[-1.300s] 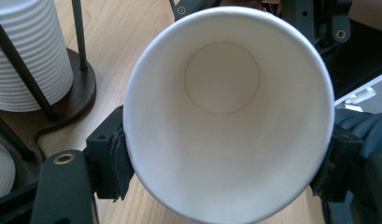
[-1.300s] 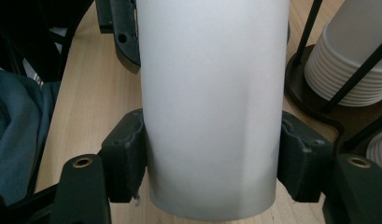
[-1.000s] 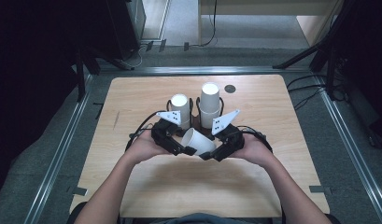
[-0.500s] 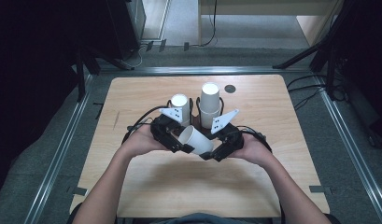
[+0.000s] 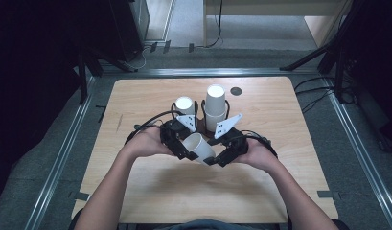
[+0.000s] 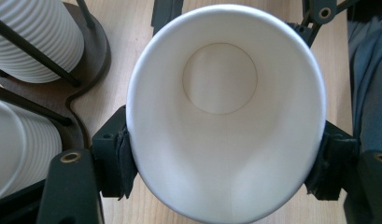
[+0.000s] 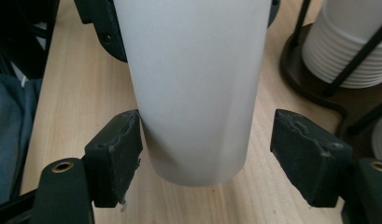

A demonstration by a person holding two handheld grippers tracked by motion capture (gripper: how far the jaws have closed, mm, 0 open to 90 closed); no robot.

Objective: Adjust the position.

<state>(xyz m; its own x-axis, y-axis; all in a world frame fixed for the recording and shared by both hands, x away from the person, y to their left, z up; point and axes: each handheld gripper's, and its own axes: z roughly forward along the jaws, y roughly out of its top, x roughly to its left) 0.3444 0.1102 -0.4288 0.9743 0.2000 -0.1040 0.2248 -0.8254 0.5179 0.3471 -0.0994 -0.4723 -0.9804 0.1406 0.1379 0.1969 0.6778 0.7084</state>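
Observation:
A white paper cup lies on its side in the air between both hands, just above the table. My left gripper is shut on the cup's mouth, and its pads press the rim of the cup into an oval. My right gripper stands open around the cup's base. Its jaws have just been opening. In the right gripper view its left pad sits against the cup wall and the other pad stands well apart from it.
Two stacks of ribbed white cups stand in a dark wire holder just beyond the grippers. A small dark disc lies at the far right of the wooden table.
The cup has shifted slightly to the left with the left hand. The right hand has stayed in place.

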